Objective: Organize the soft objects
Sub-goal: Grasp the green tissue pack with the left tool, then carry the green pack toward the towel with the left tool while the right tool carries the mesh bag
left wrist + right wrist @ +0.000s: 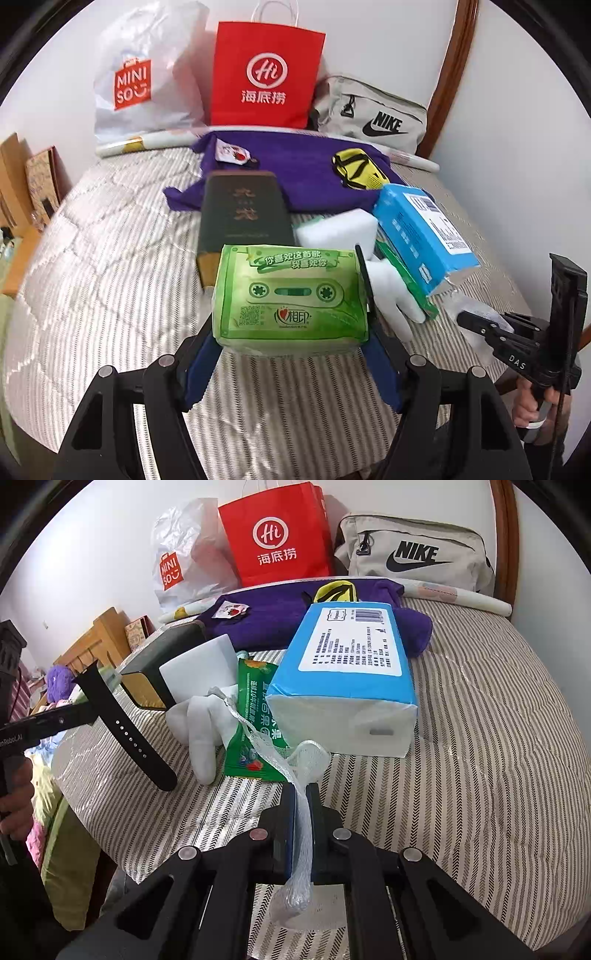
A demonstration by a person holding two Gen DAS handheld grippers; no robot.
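A glossy green plastic tissue pack [291, 295] and a blue-wrapped one [347, 672] lay on a bed [480, 738] of quilted, striped woven cloth, beside a matt purple fleece garment [295, 173], a white foam mesh sleeve [295, 812], a smooth red paper bag [266, 74], a crinkled translucent plastic bag [147, 74] and a varnished wooden bedpost [454, 74].

Black left claw [291, 332] with blue pads, silver pivot screws, right claw [303, 812] alike

The right hand-held gripper [302, 812] pinches a white foam net [301, 834] above the striped bed [480, 757].
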